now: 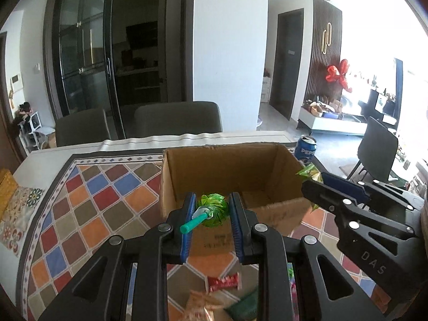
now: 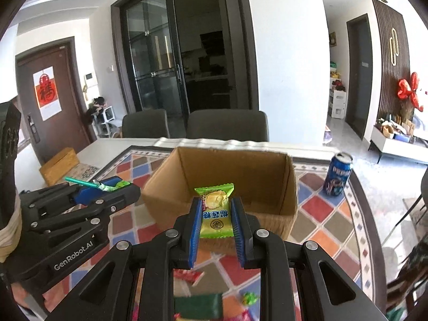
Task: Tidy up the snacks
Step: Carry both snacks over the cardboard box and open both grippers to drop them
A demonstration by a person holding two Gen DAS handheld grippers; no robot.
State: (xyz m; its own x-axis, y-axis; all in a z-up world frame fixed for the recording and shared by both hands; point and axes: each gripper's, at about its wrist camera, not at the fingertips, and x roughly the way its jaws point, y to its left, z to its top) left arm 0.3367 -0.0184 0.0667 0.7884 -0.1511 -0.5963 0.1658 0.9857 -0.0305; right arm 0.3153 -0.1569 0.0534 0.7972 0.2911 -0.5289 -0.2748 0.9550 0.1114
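Observation:
An open cardboard box (image 1: 227, 165) stands on the patterned tablecloth; it also shows in the right wrist view (image 2: 235, 171). My left gripper (image 1: 212, 208) is shut on a green-wrapped lollipop (image 1: 212, 210) with a teal stick, held at the box's near edge. My right gripper (image 2: 215, 211) is shut on a green and yellow candy packet (image 2: 215, 211), held over the box's near wall. Each gripper shows in the other's view: the right gripper (image 1: 315, 184) at the box's right, the left gripper (image 2: 125, 187) at its left.
A blue Pepsi can (image 2: 337, 174) stands right of the box. Loose snacks lie on the cloth below the grippers, among them a red packet (image 1: 224, 282) and a green packet (image 2: 198, 305). A yellow box (image 2: 60, 164) sits at the table's left. Two grey chairs (image 2: 227, 125) stand behind.

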